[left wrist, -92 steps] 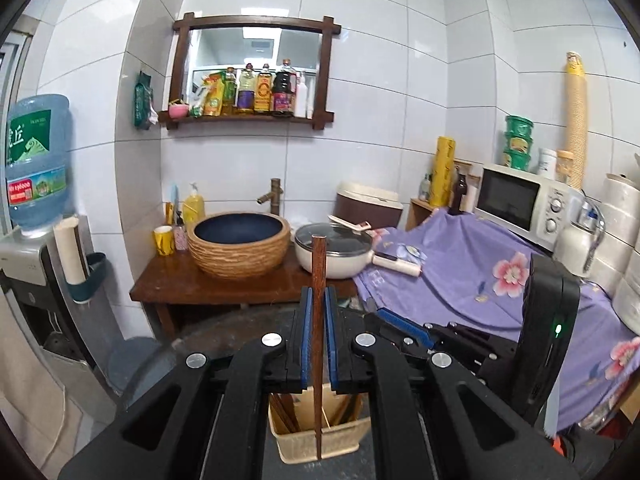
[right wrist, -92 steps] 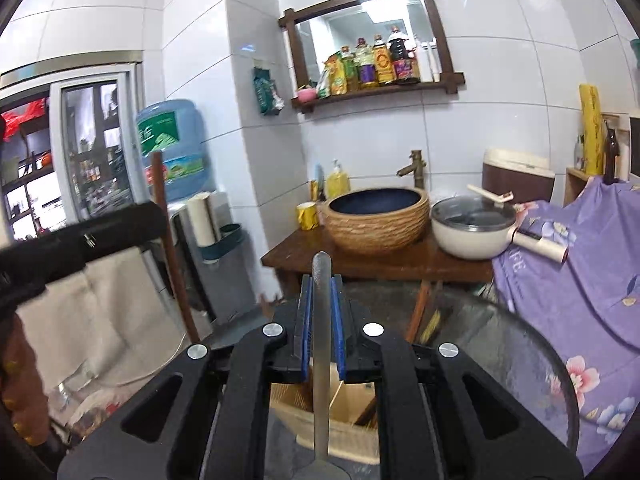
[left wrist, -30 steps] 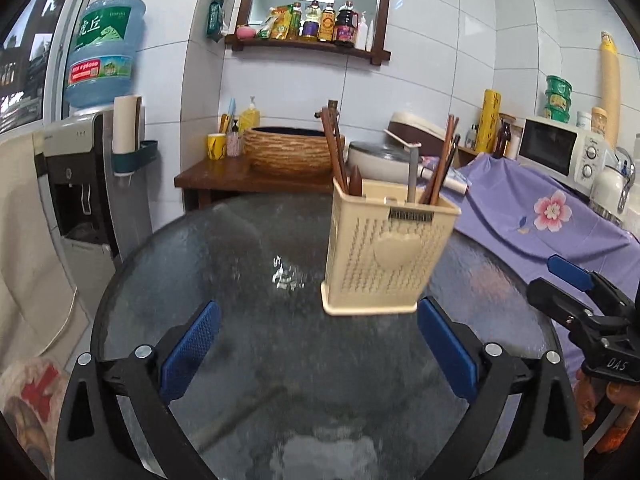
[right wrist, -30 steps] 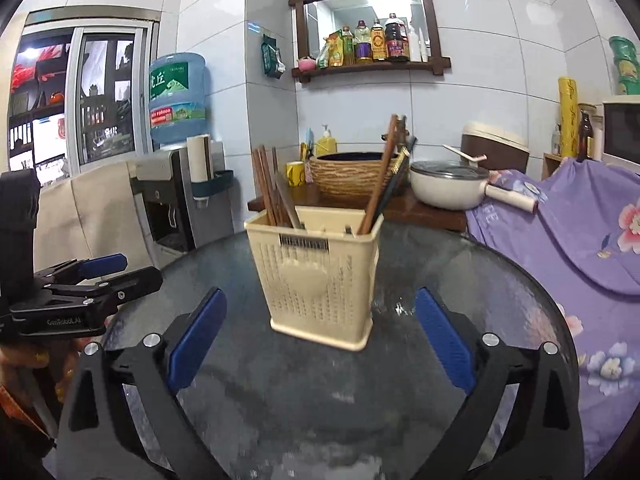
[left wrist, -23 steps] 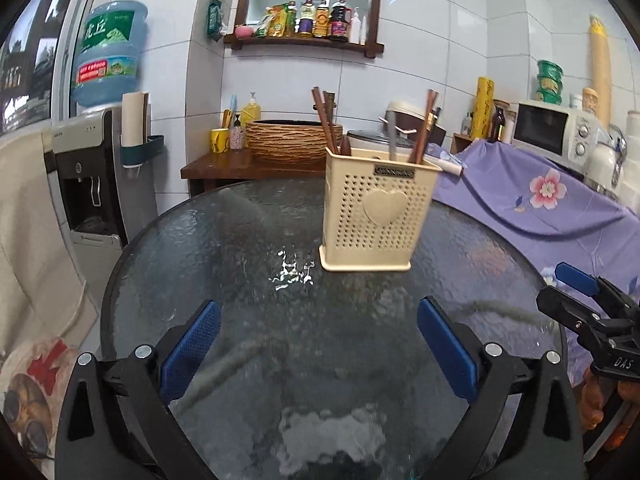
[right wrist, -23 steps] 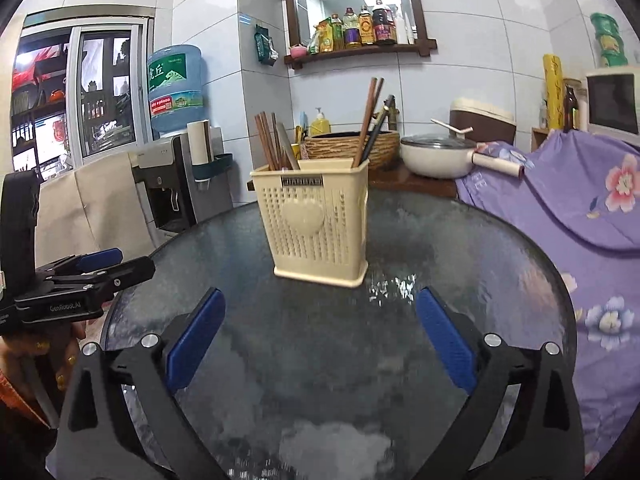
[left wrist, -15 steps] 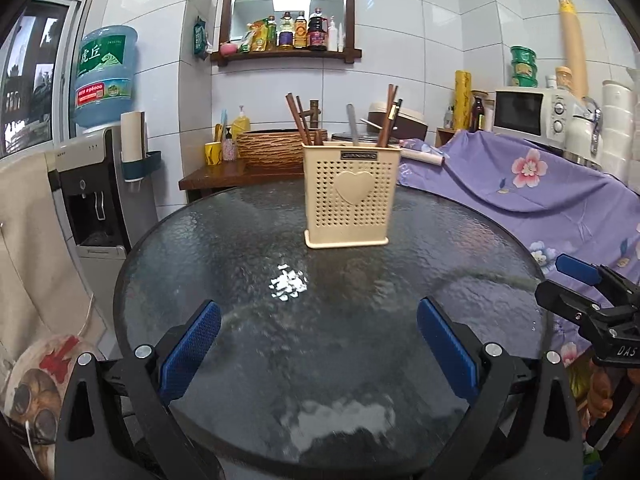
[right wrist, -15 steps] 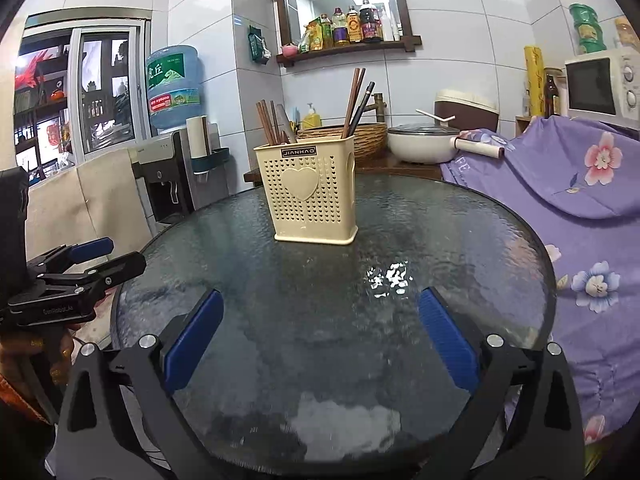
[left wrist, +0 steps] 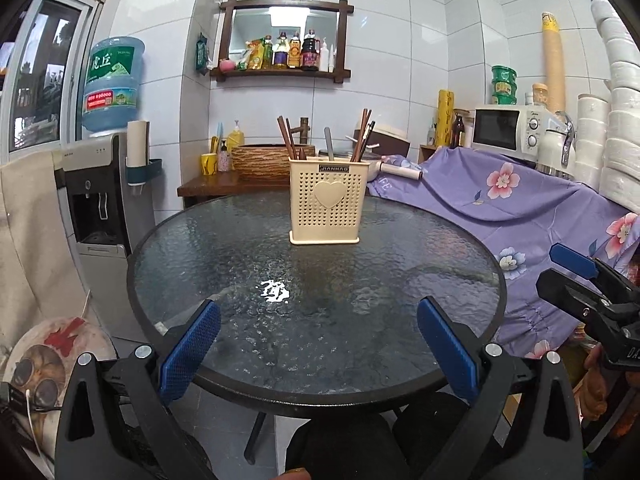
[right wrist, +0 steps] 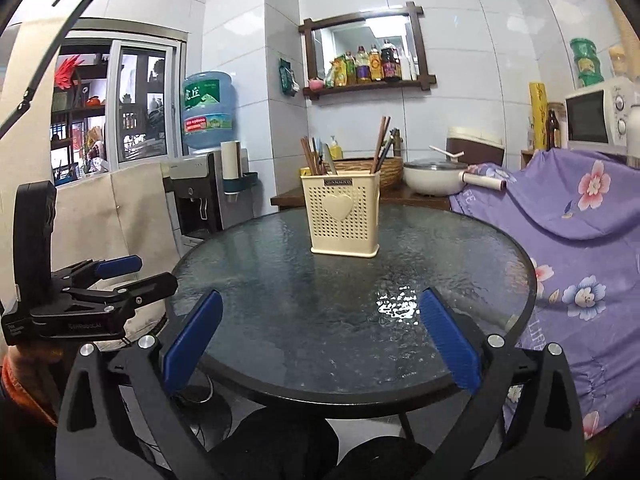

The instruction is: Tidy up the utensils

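Blue-padded left gripper (left wrist: 318, 344) agape, right gripper (right wrist: 320, 340) likewise

bright, even indoor light | glare patch on glass table (left wrist: 275, 292) | fisheye bends edges | sharp focus

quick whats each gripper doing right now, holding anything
Left gripper: open, holding nothing, at the near edge of the glass table.
Right gripper: open, holding nothing.

1 cream utensil holder (left wrist: 326, 201) on 1 round glass counter (left wrist: 248, 248). 1 metal utensil handle (left wrist: 329, 148) in it. Chopsticks (left wrist: 362, 135) in two bunches, exact count unclear. 2 tools: left tool (left wrist: 318, 350), right tool (right wrist: 316, 350), both empty, jaws wide apart.
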